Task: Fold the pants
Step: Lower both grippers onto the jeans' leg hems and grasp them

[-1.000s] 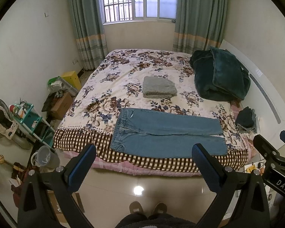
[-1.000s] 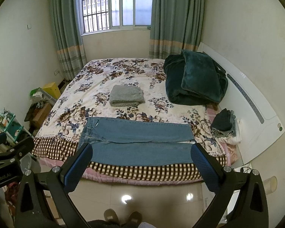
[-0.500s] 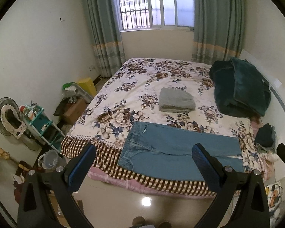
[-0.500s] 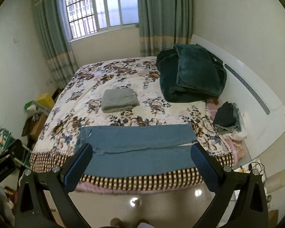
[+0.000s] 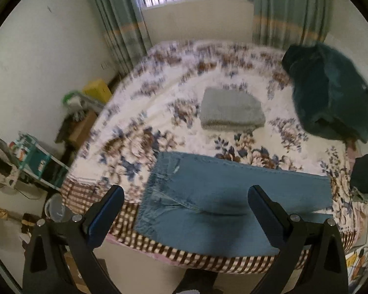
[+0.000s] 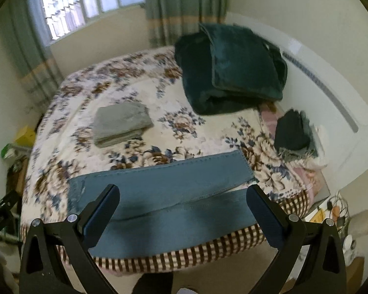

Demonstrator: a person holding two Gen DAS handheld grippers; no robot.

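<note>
Blue jeans lie flat along the near edge of the floral bed, waistband to the left, legs running right. They also show in the right wrist view, leg hems at the right. My left gripper is open and empty, above the waist end and apart from the cloth. My right gripper is open and empty, above the leg part, not touching it.
A folded grey garment lies mid-bed. A dark green blanket is piled at the head end, with dark clothes beside it. A white headboard stands right. A shelf, a fan and boxes crowd the floor left.
Both grippers have moved forward and down toward the bed's near edge, so the jeans fill more of each view. Both jaws stay open. The jeans have not moved.
</note>
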